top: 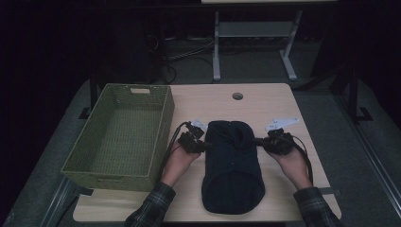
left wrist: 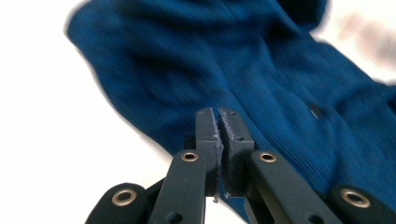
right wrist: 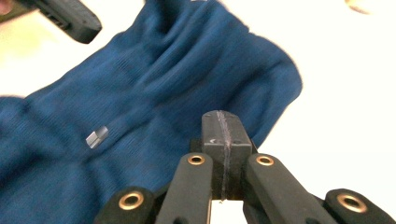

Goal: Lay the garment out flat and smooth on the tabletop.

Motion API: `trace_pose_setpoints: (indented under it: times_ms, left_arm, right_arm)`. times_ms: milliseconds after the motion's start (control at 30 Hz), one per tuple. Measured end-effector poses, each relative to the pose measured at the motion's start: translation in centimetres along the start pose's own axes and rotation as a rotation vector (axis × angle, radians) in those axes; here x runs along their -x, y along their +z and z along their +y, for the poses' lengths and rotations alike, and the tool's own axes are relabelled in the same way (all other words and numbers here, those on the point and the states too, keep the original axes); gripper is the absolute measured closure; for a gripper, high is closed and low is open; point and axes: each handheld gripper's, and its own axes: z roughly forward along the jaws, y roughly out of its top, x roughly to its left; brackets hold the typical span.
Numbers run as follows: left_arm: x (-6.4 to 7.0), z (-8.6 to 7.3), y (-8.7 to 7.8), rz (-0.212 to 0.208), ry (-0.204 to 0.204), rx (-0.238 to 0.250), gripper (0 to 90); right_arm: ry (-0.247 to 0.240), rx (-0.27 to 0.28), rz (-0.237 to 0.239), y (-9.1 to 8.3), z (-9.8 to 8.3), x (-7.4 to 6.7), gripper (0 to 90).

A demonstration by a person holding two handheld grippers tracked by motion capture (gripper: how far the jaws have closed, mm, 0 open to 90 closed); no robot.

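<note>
Lower centre of the high view: a dark blue knit garment (top: 232,165) lies folded lengthwise on the table (top: 279,101). I judge it soft, light and limp, best pinched at its side edges. My left gripper (top: 206,146) and right gripper (top: 258,141) flank it, jaws pressed together, gripping nothing. Left of frame, the green woven basket (top: 166,118) stands empty.

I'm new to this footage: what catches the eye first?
A dark blue folded garment lies mid-table, flanked by the left tool and right tool, both with jaws shut at its sides. A green woven basket sits at the table's left.
</note>
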Motion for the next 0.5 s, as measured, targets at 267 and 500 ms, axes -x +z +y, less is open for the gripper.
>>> trace_pose_setpoints:
  times_ms: [267,500]
  left_arm:
    - [-3.4,3.4,1.1,0.069,-0.04,0.041,89.2]
    - [-5.4,4.3,3.5,0.091,-0.055,0.024,89.4]
  right_arm:
    - [0.023,-0.009,-0.018,3.0,3.8,3.6,90.0]
    - [0.035,-0.071,-0.001,6.3,4.0,4.9,90.0]
